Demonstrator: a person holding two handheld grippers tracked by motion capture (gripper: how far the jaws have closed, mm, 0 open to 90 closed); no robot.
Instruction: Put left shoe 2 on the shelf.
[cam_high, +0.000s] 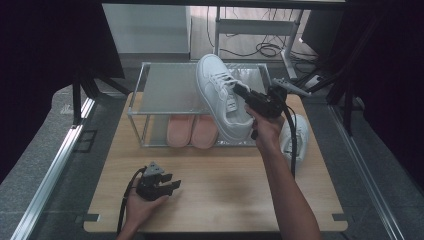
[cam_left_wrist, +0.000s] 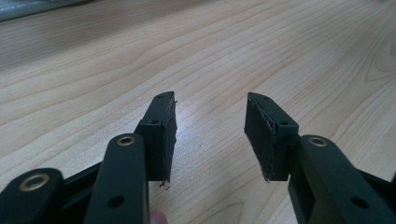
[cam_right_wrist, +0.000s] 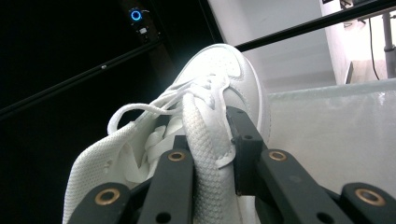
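The white sneaker (cam_high: 221, 95) hangs from the right gripper (cam_high: 243, 93), whose jaws are closed on the padded tongue and collar of the shoe; in the right gripper view the woven tongue (cam_right_wrist: 201, 154) is pinched between the two black jaws, with the loose laces and the perforated toe cap rising straight ahead of them. Seen from the high view, the shoe runs away from this gripper toward the far side, its toe over the top of the clear shoe rack (cam_high: 172, 89) and its heel hanging past the rack's front edge, nearer the person. The right hand (cam_high: 265, 131) grips the tool from just behind the heel. Below the held shoe and to its left, a pair of pink slippers (cam_high: 192, 131) lies on the rack's lower level. Just to the right of the right hand, a second white sneaker (cam_high: 298, 135) rests on the wooden table (cam_high: 220, 185), partly behind the gripper's cable.

Well apart, near the front edge of the table, the left gripper (cam_high: 172, 186) lies low in the left hand (cam_high: 141, 206). Its jaws stand partly open with nothing between them; the left gripper view has bare wood grain ahead of and between the pads (cam_left_wrist: 164, 135).
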